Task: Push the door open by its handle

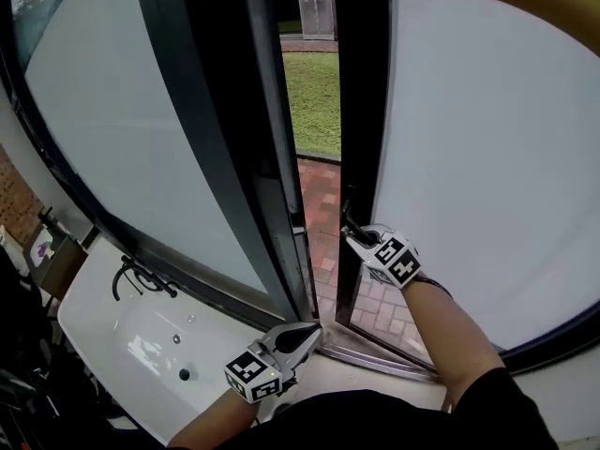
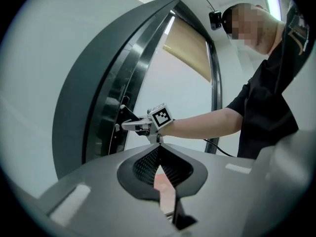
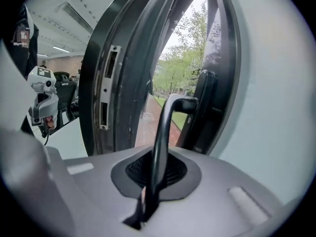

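Handle (image 3: 165, 122) tight inside right tool (image 3: 156, 164)

The handle (image 3: 160, 132) is dark metal with a smooth satin sheen. At twelve o'clock in the head view, the door frame (image 1: 361, 92) is also dark, smooth metal, glossy along its edges. The panes (image 1: 487, 157) are frosted, matt white glass. At seven o'clock the sink (image 1: 91, 300) is glossy white and its tap (image 1: 141, 277) matt black. Outside, the paving (image 1: 323, 223) is rough red brick. The left gripper (image 2: 160, 149) and right gripper (image 3: 157, 157) have matt grey plastic shells. Their pads (image 2: 143, 167) are black with a fine grid texture.
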The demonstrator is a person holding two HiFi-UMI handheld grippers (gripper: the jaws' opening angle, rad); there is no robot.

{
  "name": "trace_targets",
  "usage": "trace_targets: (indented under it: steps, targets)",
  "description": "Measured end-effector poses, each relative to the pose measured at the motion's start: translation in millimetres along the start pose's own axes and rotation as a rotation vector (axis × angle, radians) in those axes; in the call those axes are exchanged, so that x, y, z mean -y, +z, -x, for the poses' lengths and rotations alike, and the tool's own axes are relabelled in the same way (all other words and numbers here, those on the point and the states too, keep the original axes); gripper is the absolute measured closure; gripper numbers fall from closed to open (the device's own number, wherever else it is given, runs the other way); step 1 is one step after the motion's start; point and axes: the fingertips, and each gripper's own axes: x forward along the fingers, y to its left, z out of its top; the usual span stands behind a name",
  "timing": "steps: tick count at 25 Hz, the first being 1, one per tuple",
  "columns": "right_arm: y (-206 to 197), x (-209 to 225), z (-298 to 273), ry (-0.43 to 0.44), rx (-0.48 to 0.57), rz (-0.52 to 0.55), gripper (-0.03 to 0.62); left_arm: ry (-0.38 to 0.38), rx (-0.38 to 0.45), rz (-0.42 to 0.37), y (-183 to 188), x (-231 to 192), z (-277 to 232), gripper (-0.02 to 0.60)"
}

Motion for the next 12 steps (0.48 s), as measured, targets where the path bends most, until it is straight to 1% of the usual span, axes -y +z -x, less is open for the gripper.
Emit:
trace_targets:
  steps: [1,3,6,9,12]
  targets:
    - [1,10,-3,0.016,0.006,0.005,0.594,0.025,0.001,-0.001,3,1,-12,0.584]
    - [1,32,-5,0.030,0.012,0.013,0.594,0.044,0.000,0.000,9,4,-37,0.584]
    - [-4,58,-11,0.025,0.007,0.009,0.594,0.032,-0.010,0.000,10,3,-64,0.586]
    - [-9,81,-20,0.010,-0.009,0.012,0.594,0.018,-0.004,0.017,14,-13,-88,0.586]
    - [-17,119,-26,-0.016,-0.018,-0.038,0.594,-0.011,-0.025,0.041,20,-26,-125,0.584]
